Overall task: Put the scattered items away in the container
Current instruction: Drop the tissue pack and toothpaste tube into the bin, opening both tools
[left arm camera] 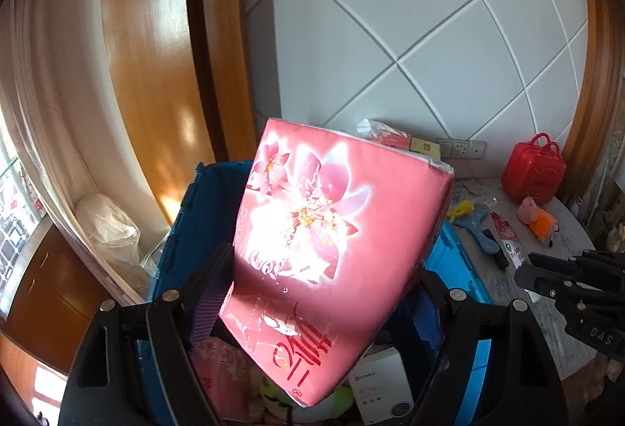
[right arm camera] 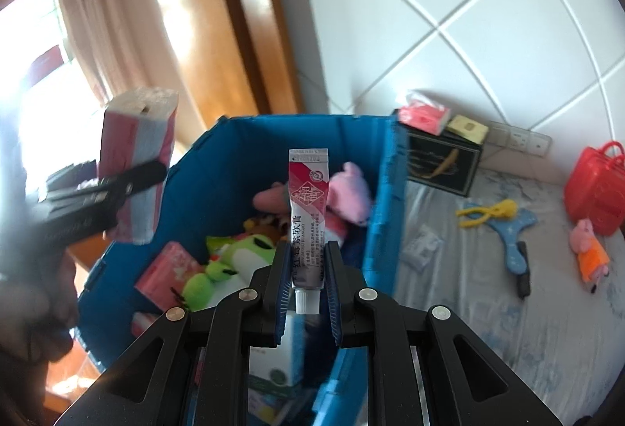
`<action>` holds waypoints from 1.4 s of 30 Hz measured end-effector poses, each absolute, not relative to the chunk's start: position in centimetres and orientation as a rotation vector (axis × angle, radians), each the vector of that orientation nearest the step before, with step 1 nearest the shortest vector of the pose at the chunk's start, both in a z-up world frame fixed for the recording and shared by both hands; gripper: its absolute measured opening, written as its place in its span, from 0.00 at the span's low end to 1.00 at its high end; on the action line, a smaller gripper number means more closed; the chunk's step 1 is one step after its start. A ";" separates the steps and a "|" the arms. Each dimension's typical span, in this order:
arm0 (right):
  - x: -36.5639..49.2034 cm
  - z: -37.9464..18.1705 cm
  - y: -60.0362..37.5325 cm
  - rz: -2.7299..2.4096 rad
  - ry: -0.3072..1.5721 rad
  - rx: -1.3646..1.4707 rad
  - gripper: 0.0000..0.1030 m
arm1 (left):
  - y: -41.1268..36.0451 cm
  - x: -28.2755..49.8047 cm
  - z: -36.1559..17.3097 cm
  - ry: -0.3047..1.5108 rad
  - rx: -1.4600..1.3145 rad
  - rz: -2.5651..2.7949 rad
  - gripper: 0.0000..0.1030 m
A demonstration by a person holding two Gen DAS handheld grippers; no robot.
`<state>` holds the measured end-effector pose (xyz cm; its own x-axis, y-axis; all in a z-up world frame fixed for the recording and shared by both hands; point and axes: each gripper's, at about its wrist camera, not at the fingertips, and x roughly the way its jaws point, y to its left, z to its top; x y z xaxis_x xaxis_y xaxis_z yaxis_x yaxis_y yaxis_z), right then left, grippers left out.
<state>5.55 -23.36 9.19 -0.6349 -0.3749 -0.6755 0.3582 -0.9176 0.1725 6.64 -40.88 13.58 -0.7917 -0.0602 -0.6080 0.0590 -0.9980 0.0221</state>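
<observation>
Crate (right arm camera: 384,199) below both loads. L fingers (left arm camera: 328,293) spread wide, clamping tissue pack (left arm camera: 336,230); R fingers (right arm camera: 306,270) pinching ointment tube (right arm camera: 308,215) low. My worry: tube could pivot, drop outside rim.

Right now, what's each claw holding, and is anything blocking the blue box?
Left gripper shut on pink tissue pack. Right gripper shut on ointment tube. Both over blue crate. Nothing blocking.

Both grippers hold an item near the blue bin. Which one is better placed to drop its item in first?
Probably the right gripper: its ointment tube is framed over the blue bin's open inside. The left gripper's pink tissue pack appears nearer the bin's left wall.
</observation>
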 end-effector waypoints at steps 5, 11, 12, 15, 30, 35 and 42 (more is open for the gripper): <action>6.2 8.7 -25.6 -2.475 0.014 1.043 0.17 | -42.1 6.0 13.6 0.001 0.996 -2.882 0.78; 6.8 8.3 -27.0 -2.442 0.055 1.045 0.17 | -43.0 5.9 13.7 -0.009 0.996 -2.870 0.78; 6.9 8.2 -27.2 -2.438 0.060 1.046 0.17 | -43.2 5.8 13.7 -0.013 0.999 -2.870 0.78; 6.9 8.1 -27.5 -2.433 0.066 1.050 0.17 | -43.2 5.6 13.7 -0.018 1.005 -2.868 0.78; 6.9 7.9 -27.4 -2.434 0.062 1.055 0.87 | -43.7 4.9 12.6 -0.005 1.080 -2.853 1.00; 7.4 8.0 -27.0 -2.434 0.077 1.052 0.87 | -44.4 5.2 12.5 -0.004 1.081 -2.825 1.00; 7.9 8.7 -25.6 -2.449 0.048 1.029 0.87 | -43.4 5.7 12.7 0.009 1.073 -2.836 1.00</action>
